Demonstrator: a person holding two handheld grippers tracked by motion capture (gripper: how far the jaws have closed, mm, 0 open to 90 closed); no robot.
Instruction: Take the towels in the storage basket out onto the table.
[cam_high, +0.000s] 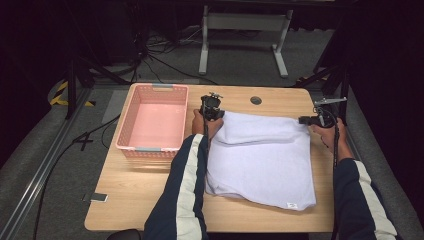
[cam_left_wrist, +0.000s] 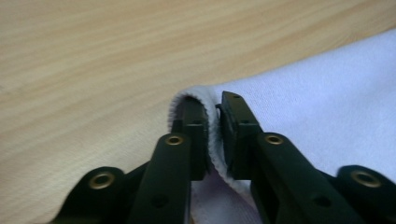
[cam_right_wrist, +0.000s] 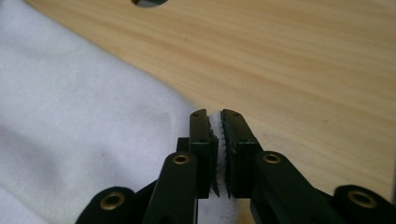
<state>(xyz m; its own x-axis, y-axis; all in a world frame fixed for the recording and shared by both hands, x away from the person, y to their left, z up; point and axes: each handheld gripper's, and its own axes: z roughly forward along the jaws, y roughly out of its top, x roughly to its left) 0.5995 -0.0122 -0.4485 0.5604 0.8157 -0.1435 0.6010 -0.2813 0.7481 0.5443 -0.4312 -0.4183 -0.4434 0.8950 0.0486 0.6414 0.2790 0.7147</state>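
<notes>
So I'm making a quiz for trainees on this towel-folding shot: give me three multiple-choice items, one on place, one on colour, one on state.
1. Where is the basket?
A. left of the towel
B. on the towel
C. on the floor

2. What colour is the towel?
A. red
B. white
C. black

3. How are the left gripper and right gripper?
A. both open
B. one open
C. both shut on the towel

Answers: A, it stands on the table beside the towel's left edge; B, pale white cloth; C, each gripper view shows cloth pinched between the jaws.
</notes>
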